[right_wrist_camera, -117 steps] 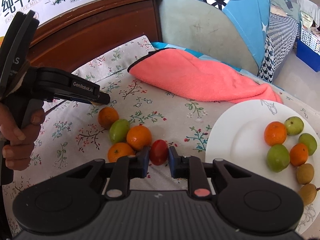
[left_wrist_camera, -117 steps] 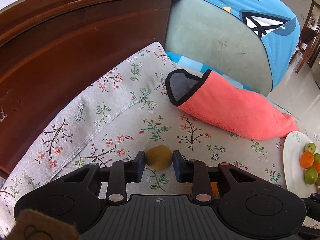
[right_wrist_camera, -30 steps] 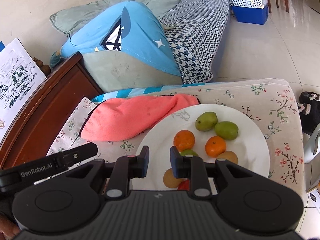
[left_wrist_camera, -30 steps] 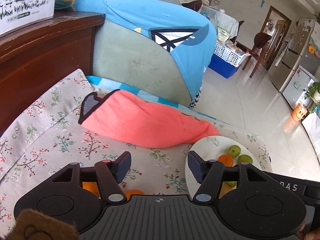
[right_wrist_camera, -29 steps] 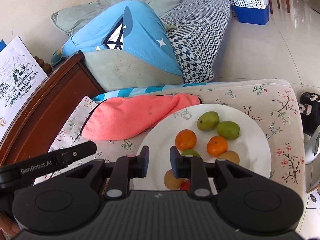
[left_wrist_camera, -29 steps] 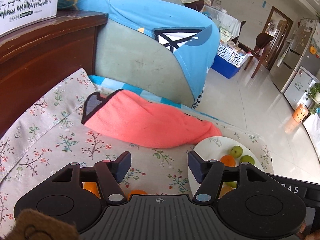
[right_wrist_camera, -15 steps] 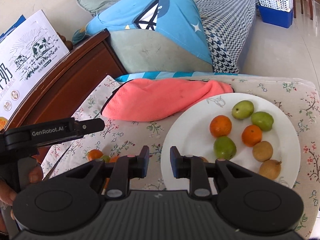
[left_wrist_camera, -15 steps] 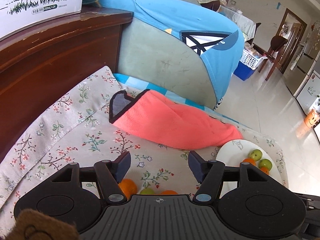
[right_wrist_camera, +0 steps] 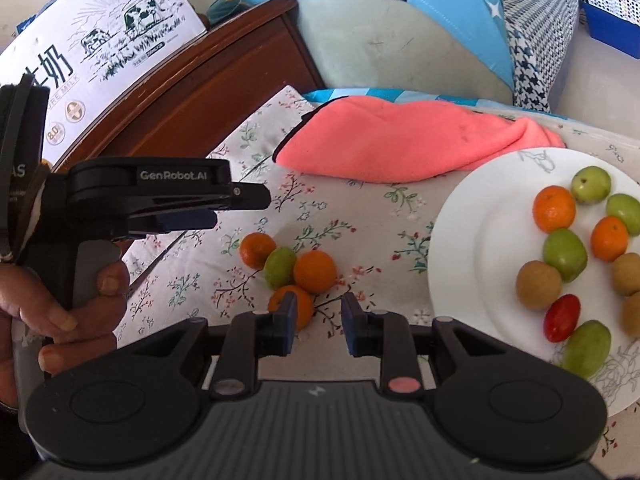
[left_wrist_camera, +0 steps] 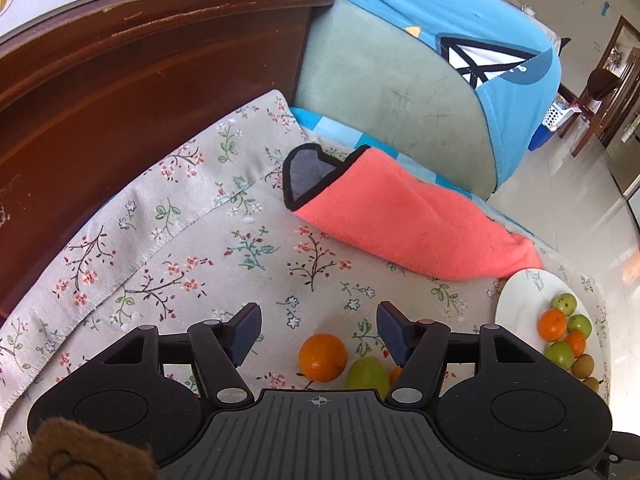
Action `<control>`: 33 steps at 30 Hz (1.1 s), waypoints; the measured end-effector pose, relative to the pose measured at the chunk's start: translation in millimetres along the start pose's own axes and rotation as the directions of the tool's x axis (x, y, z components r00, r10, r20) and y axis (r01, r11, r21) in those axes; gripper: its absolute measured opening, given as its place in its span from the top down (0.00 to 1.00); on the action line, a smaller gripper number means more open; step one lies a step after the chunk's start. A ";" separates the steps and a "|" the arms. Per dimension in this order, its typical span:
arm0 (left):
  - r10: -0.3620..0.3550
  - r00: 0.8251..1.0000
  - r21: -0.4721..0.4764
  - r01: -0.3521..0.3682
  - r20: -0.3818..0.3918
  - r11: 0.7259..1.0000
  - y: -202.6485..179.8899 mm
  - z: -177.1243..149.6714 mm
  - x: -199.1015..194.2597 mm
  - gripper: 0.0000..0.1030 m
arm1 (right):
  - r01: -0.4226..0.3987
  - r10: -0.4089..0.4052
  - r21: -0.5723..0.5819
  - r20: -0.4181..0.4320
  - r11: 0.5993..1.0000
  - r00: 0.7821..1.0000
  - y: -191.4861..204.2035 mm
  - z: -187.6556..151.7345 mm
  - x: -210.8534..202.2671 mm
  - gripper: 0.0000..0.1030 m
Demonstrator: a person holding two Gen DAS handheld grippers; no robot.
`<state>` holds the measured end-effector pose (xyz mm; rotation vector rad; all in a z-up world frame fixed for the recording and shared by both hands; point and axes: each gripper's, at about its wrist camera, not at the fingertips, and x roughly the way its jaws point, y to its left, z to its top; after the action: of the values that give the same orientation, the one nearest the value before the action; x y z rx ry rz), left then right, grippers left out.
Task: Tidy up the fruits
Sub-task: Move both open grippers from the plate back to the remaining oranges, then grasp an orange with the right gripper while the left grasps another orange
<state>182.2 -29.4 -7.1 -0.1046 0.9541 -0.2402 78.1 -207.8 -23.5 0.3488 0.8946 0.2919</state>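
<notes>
A white plate (right_wrist_camera: 464, 248) at the right holds several oranges, green fruits, brown fruits and a red tomato (right_wrist_camera: 562, 317); it also shows in the left wrist view (left_wrist_camera: 516, 300). On the floral cloth lies a loose cluster: three oranges and a green fruit (right_wrist_camera: 280, 266). My left gripper (left_wrist_camera: 318, 330) is open and empty, just above an orange (left_wrist_camera: 323, 357) and the green fruit (left_wrist_camera: 368, 372). My right gripper (right_wrist_camera: 317, 322) is open and empty, its left finger over the nearest orange (right_wrist_camera: 302, 304). The left gripper also shows in the right wrist view (right_wrist_camera: 240, 204).
A folded pink towel (left_wrist_camera: 400, 220) lies at the back of the cloth. A dark wooden headboard (left_wrist_camera: 140, 80) rises on the left with a milk carton (right_wrist_camera: 100, 68) on top. A blue-covered cushion (left_wrist_camera: 440, 60) stands behind. Tiled floor (left_wrist_camera: 580, 200) lies beyond the right edge.
Both grippers swung left and down from the plate toward the loose fruit cluster. The right gripper's fingers have opened slightly. The tomato and brown fruit carried earlier now lie on the plate.
</notes>
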 end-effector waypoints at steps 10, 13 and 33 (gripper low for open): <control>0.023 0.997 -0.039 -0.026 -0.075 0.999 2.2 -9.3 19.4 0.37 | -0.001 0.000 -0.025 -0.039 1.000 0.999 11.7 -3.5 18.6 0.68; 0.027 0.997 -0.041 -0.030 -0.077 0.999 0.8 -10.8 22.0 0.33 | 0.007 -0.009 -0.045 -0.048 0.999 0.999 16.4 -4.0 23.8 0.67; -0.006 0.999 -0.079 0.002 -0.051 0.997 1.7 -14.7 19.1 0.54 | 0.087 -0.089 -0.143 -0.014 0.986 0.996 30.9 -3.6 32.8 0.69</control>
<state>181.1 -32.2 -31.0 -0.1733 1.0148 -0.2103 91.5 -166.5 -35.9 0.1742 0.9010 0.2763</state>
